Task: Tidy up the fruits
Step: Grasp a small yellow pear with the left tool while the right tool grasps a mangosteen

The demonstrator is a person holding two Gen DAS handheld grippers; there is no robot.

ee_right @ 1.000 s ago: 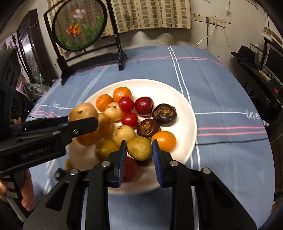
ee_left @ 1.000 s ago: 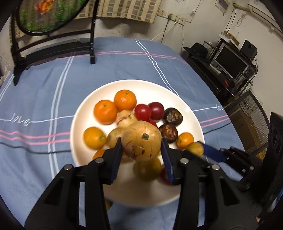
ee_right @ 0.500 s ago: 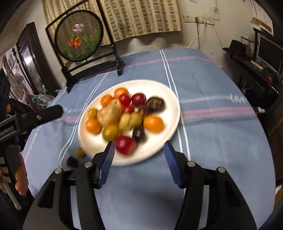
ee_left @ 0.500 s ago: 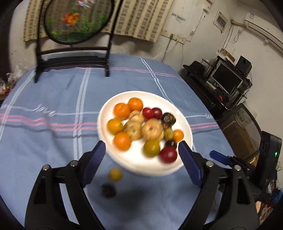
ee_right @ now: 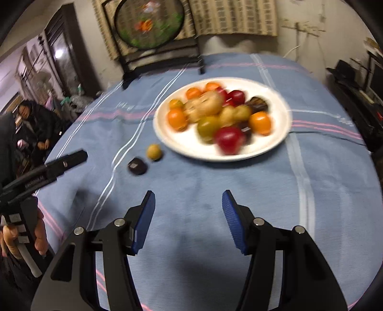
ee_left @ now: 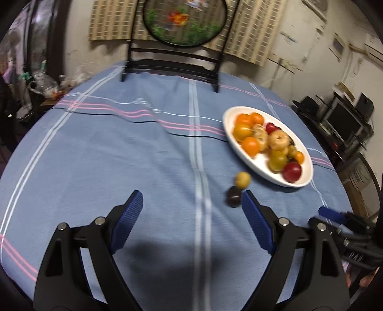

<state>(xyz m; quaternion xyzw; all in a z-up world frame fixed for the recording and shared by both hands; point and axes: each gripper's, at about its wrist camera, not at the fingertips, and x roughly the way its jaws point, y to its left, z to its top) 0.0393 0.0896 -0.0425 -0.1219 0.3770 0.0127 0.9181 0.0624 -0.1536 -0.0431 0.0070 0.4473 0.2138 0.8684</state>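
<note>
A white plate (ee_left: 261, 173) (ee_right: 189, 147) piled with orange, red, yellow and dark fruits sits on the blue tablecloth (ee_left: 119, 155). A small yellow fruit (ee_left: 242, 180) (ee_right: 154, 152) and a dark round fruit (ee_left: 233, 199) (ee_right: 137, 165) lie loose on the cloth beside the plate. My left gripper (ee_left: 191, 196) hangs open and empty over bare cloth, with the dark fruit just by its right fingertip. My right gripper (ee_right: 188, 195) is open and empty too, a short way in front of the plate. One finger (ee_right: 69, 160) of the left gripper shows at the left of the right wrist view.
A round painted screen on a black stand (ee_left: 184, 21) (ee_right: 148, 26) stands at the table's far edge. A monitor and shelves (ee_left: 344, 119) are off to the right. A seated person (ee_right: 36, 119) is beyond the table's left side.
Both grippers let go of the fruits they held over the plate, opened, and drew back from it. The left one swung left, so the plate now lies to its right.
</note>
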